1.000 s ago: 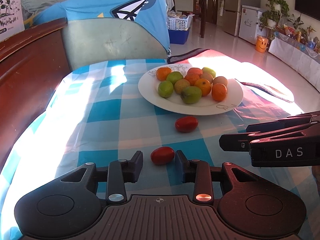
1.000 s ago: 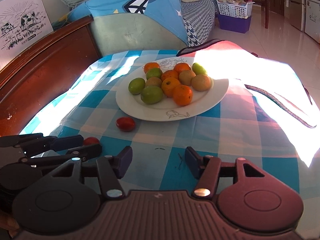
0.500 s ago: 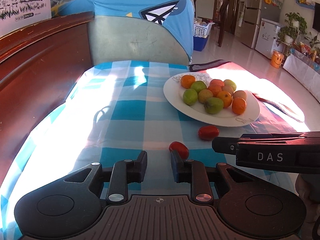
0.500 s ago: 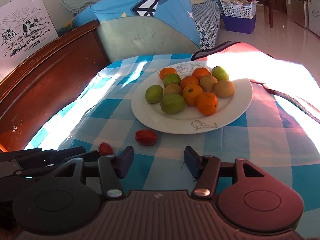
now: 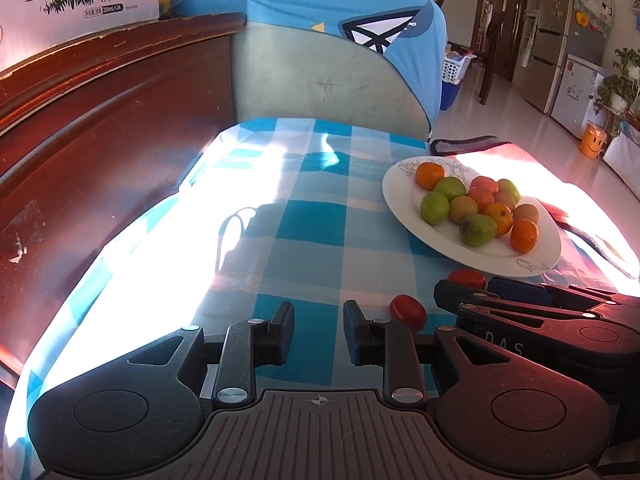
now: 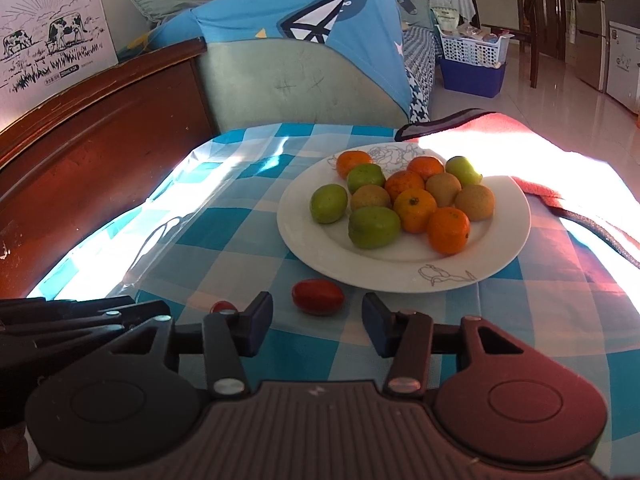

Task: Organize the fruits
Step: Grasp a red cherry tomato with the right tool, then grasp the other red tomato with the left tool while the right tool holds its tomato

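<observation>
Two hand-held grippers over a table with a blue-and-white checked cloth (image 6: 248,240). A white plate (image 6: 504,248) carries a heap of orange, green and brownish round fruits, all touching their neighbours. Two small red tomatoes lie loose on the cloth, apart from the plate: the farther tomato (image 6: 318,297) sits just beside the plate's near rim, and the nearer tomato (image 5: 408,312) lies a little closer to the camera and well clear of the rim.

Left gripper (image 5: 319,330): its jaws stand narrow with only bare cloth between them; the nearer tomato lies just outside the right-hand finger, not gripped. Its jaws have opened a touch after closing. Right gripper (image 6: 317,322): jaws partly open and empty, having just been closing; the farther tomato lies just ahead of the gap, between the fingertips and the plate, not yet between the pads.

Handling (a judgement, not an observation): the tomatoes appear light, smooth-skinned and soft, so they are likely to roll on the cloth and to slip or bruise under a hard squeeze. A hold across the short middle of the oval, with the pads centred on it and closed gently, seems safest. The heaped fruits look firmer, but the pile could shift if a tomato is dropped onto it; the bare rim area at the plate's near side offers the steadier landing place.
</observation>
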Tool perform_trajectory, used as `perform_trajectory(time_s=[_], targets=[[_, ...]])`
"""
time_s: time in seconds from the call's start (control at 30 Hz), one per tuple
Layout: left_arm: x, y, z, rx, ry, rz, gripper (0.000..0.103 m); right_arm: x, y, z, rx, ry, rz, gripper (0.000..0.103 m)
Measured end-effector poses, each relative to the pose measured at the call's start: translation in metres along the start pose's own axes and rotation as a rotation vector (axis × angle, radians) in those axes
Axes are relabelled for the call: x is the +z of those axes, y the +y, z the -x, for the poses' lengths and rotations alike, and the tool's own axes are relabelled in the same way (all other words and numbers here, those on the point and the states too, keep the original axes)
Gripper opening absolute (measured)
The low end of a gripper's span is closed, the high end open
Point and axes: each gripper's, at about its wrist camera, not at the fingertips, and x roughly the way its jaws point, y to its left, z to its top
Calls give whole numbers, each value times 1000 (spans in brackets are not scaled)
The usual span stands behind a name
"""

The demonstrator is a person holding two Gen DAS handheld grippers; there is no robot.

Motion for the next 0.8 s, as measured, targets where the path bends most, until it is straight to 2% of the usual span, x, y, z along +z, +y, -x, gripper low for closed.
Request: perform_trajectory(time_s=[0.27, 0.4, 0.5, 0.67, 0.8], targets=[[-2, -3, -1, -16, 11, -12, 28, -1, 5, -4, -33, -20, 21, 30], [-2, -7, 1, -44, 2, -23, 33, -1, 0, 3, -26, -2, 19, 29], [-4, -10, 2, -95, -1, -39, 41, -2, -5, 12, -25, 23, 15, 29], [-5, -26, 2, -142, -32, -124, 41, 5, -16, 33, -15, 65, 43, 29], [-6, -38, -3, -173, -56, -219, 41, 14, -29, 44, 24, 116, 71, 29]])
